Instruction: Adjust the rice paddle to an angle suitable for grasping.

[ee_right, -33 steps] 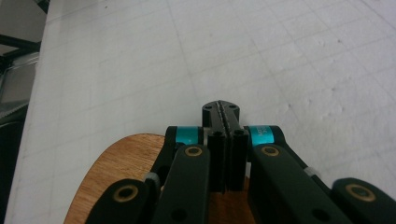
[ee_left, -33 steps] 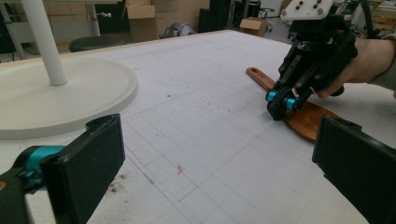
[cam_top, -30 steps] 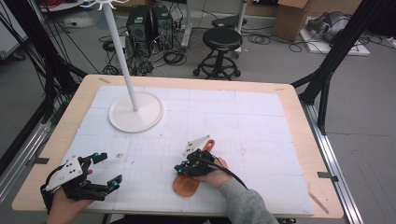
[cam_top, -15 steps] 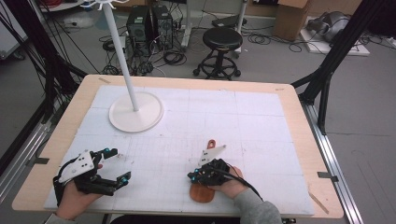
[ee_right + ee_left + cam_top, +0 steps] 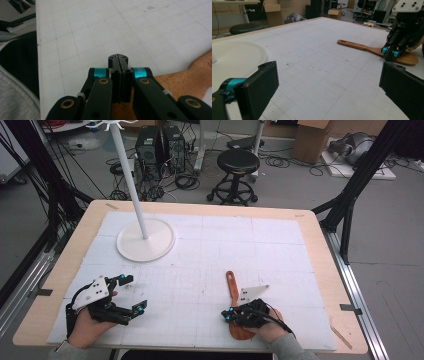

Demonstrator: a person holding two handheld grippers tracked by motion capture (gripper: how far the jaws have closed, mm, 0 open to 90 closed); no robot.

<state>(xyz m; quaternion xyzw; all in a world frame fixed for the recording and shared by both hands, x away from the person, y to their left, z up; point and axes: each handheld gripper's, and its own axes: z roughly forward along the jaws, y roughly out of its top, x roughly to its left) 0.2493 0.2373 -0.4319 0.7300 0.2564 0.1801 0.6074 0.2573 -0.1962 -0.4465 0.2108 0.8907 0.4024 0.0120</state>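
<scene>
On the white gridded table (image 5: 210,245) lies a wooden spatula (image 5: 233,287); right gripper (image 5: 231,315) closed empty above it, left gripper (image 5: 131,294) spread wide; stool (image 5: 238,162) behind

We count one wooden spatula (image 5: 234,300) lying partly beneath the right gripper (image 5: 229,315), whose fingers are pressed together. We count one white stand (image 5: 145,239) well beyond the left gripper (image 5: 134,293), whose fingers are spread wide. Two grippers, one bench (image 5: 310,240), and one stool (image 5: 239,162) behind it.
</scene>
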